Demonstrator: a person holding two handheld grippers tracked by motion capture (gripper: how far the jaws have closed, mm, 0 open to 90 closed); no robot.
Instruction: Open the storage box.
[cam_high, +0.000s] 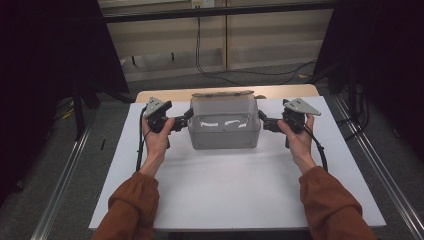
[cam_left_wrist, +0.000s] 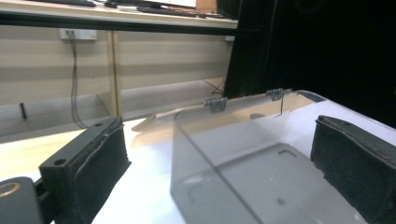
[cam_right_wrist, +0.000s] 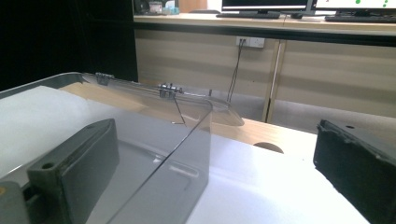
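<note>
A clear plastic box stands at the back middle of the white board, its hinged lid folded open behind it. My left gripper is at the box's left wall and my right gripper at its right wall. In the left gripper view the jaws of the left gripper stand wide on either side of the box's wall, not pressing it. In the right gripper view the right gripper is likewise open, one jaw showing through the clear wall, the other outside it.
The board lies on a wooden table whose bare edge shows behind the box. Metal rails run along both sides on the floor. Dark curtains hang left and right. A black cable trails on the floor beyond the table.
</note>
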